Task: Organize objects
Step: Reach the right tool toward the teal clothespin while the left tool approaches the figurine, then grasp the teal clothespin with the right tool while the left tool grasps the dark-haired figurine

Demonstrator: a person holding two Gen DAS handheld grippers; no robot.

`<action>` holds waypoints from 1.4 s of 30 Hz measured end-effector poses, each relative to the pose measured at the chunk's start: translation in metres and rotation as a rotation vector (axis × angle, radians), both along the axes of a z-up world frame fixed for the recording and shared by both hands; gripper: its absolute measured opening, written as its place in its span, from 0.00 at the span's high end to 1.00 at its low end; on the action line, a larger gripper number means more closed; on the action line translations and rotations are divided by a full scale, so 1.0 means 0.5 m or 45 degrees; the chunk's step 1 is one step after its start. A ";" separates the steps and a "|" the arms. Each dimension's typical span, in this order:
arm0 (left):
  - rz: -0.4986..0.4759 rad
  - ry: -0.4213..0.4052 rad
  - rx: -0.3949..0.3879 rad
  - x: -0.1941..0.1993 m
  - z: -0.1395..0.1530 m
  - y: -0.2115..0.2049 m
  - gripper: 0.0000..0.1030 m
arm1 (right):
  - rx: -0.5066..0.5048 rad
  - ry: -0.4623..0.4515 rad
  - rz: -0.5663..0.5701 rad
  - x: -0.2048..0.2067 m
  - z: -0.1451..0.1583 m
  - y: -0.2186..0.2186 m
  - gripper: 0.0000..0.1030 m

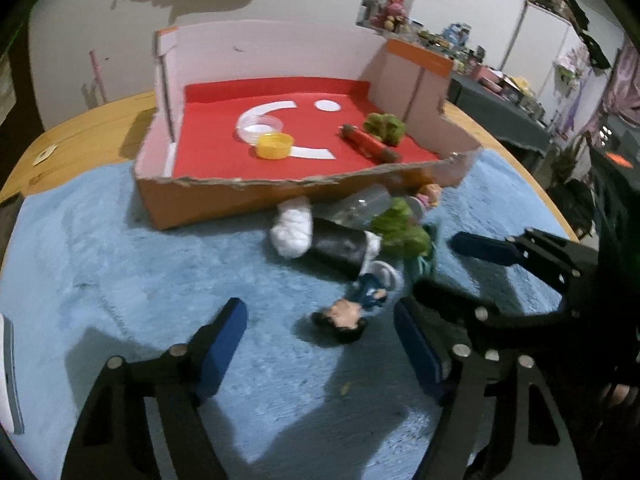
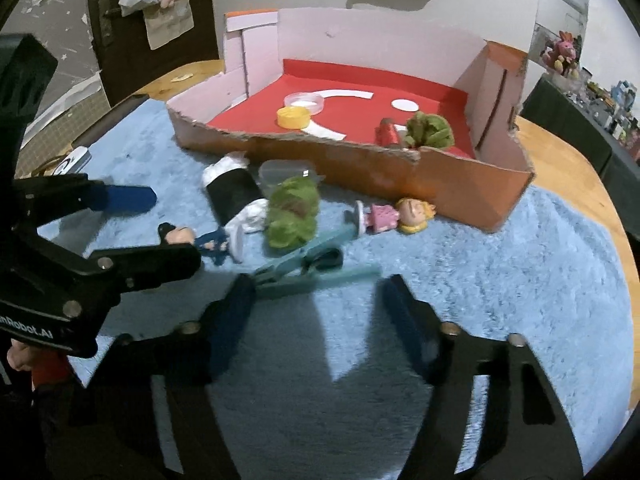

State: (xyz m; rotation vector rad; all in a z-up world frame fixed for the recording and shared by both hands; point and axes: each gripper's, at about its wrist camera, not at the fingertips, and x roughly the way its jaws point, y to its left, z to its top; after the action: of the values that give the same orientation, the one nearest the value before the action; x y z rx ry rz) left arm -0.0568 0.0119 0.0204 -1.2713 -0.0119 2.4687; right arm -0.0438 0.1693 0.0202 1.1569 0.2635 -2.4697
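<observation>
On a fuzzy blue rug [image 2: 500, 280] lies a heap of small toys, just in front of a cardboard box [image 2: 360, 168] with a red floor. In the right wrist view, a teal clothes peg [image 2: 308, 266] lies at the front of the heap. A green leafy toy [image 2: 292, 212] sits at 12 o'clock from the peg. A black roll with white ends [image 2: 234, 196] lies at 10 o'clock from the peg, and a clear little tub [image 2: 286, 172] sits behind the leafy toy. A dark-haired doll [image 2: 200, 240] lies at 9 o'clock from the peg. A yellow-haired doll in pink [image 2: 394, 214] lies at 2 o'clock from it, close to the box wall.

Inside the box are a yellow cap [image 2: 293, 117], a clear round lid [image 2: 304, 100] just behind it, a red stick [image 2: 387, 133] and another green leafy toy [image 2: 430, 128].

The right gripper [image 2: 316, 304] has its tongs spread, with one tip of the peg between them; the pads are not pinching it. The left gripper [image 1: 320, 334] is spread too, with the dark-haired doll's head between its tongs, not squeezed.

The rug lies on a round wooden table [image 1: 92, 128].
</observation>
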 end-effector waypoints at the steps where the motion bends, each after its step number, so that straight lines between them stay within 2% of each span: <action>1: -0.016 0.006 -0.008 0.001 0.001 0.006 0.28 | -0.007 -0.003 0.001 -0.002 0.001 0.005 0.47; 6: -0.084 0.020 -0.036 0.006 -0.002 0.027 0.33 | -0.005 0.005 0.036 -0.011 0.002 0.003 0.48; 10: -0.079 0.019 -0.039 0.003 -0.001 0.024 0.35 | -0.006 0.009 0.044 -0.024 0.000 -0.001 0.47; 12: -0.077 0.021 -0.046 0.002 -0.001 0.023 0.42 | -0.011 0.008 0.038 -0.032 0.001 -0.003 0.46; 13: -0.080 0.022 -0.046 0.002 0.000 0.022 0.43 | -0.009 0.010 0.038 -0.034 0.002 -0.004 0.45; 16: -0.083 0.027 -0.043 0.003 -0.001 0.015 0.48 | 0.012 0.018 0.049 -0.035 0.003 -0.007 0.32; 19: -0.071 0.029 -0.027 0.002 -0.001 0.012 0.51 | 0.025 0.008 0.059 -0.042 -0.002 -0.013 0.31; 20: -0.070 0.030 -0.023 0.002 -0.001 0.013 0.54 | 0.025 0.003 0.056 -0.044 -0.004 -0.014 0.34; 21: -0.073 0.030 -0.020 0.003 -0.001 0.014 0.58 | 0.015 0.011 0.057 -0.043 -0.003 -0.014 0.46; 23: -0.077 0.029 -0.015 0.002 -0.002 0.019 0.62 | -0.007 0.006 0.059 -0.041 0.000 -0.013 0.61; 26: -0.070 0.039 -0.029 0.004 -0.001 0.025 0.63 | -0.012 0.008 0.057 -0.037 0.002 -0.012 0.69; 27: -0.068 0.042 -0.030 0.006 -0.001 0.026 0.70 | -0.022 0.004 0.054 -0.036 0.003 -0.010 0.71; 31: -0.061 0.034 0.003 0.010 0.000 0.021 0.72 | -0.067 -0.008 0.030 -0.030 0.005 0.003 0.77; 33: -0.055 0.026 0.020 0.012 0.000 0.019 0.72 | -0.086 -0.013 0.021 -0.026 0.007 0.009 0.83; 42: -0.040 0.041 0.047 0.027 0.012 0.017 0.72 | -0.129 0.009 -0.005 0.011 0.025 0.026 0.86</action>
State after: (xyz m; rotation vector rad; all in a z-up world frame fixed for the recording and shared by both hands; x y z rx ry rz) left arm -0.0434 0.0207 0.0263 -1.2071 -0.0291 2.4503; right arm -0.0382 0.1826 0.0328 1.1079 0.1363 -2.4601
